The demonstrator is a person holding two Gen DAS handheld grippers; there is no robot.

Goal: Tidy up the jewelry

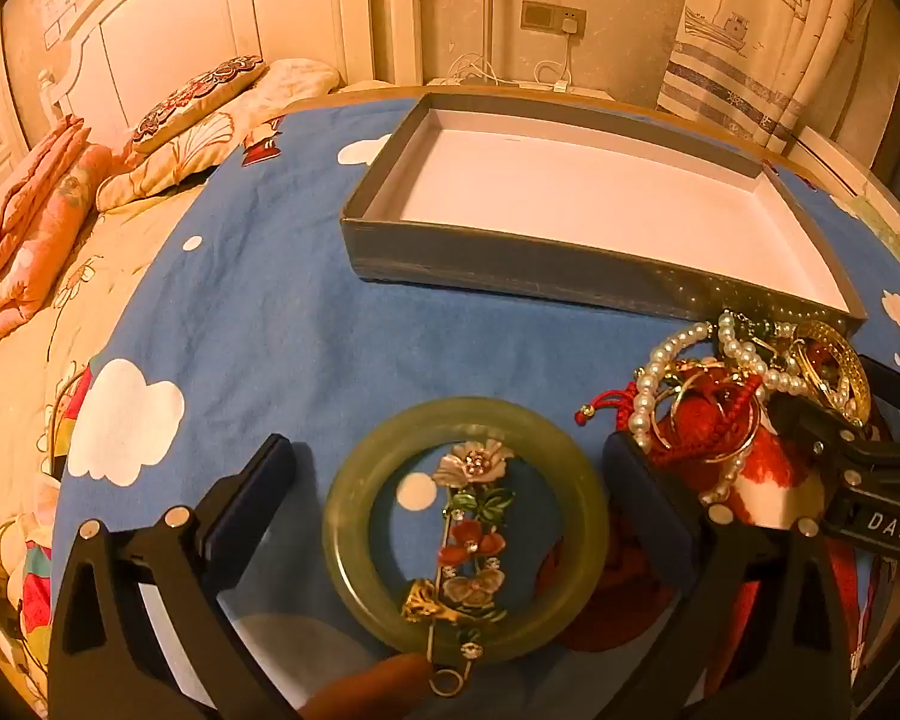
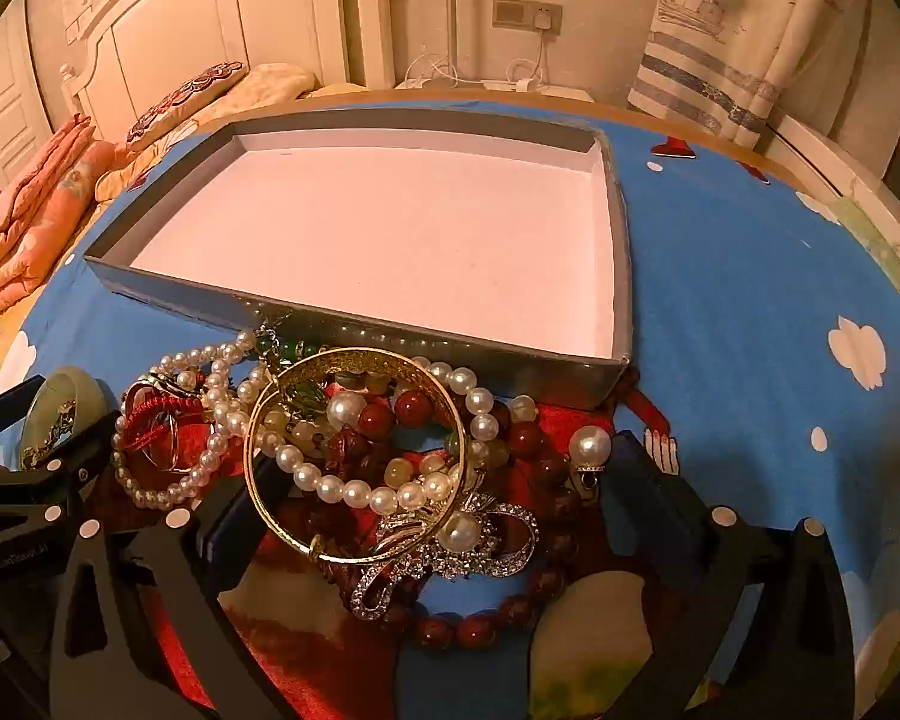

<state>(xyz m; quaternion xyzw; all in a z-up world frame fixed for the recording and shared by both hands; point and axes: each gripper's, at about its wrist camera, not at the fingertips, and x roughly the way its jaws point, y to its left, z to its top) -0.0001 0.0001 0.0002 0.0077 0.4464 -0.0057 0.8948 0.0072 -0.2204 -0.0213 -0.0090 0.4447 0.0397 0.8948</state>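
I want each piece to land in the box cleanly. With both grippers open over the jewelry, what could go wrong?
The flower brooch lies across the jade bangle, so the left gripper lifting the bangle may drag it along. The pearl strands thread through the gold bangle, so the right gripper may lift a tangled clump.

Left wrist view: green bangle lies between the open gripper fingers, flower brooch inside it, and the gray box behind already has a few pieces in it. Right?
Not quite. The gray box holds nothing yet, as the left wrist view shows. The rest stands: the green bangle lies between the open left gripper fingers, flower brooch inside it.
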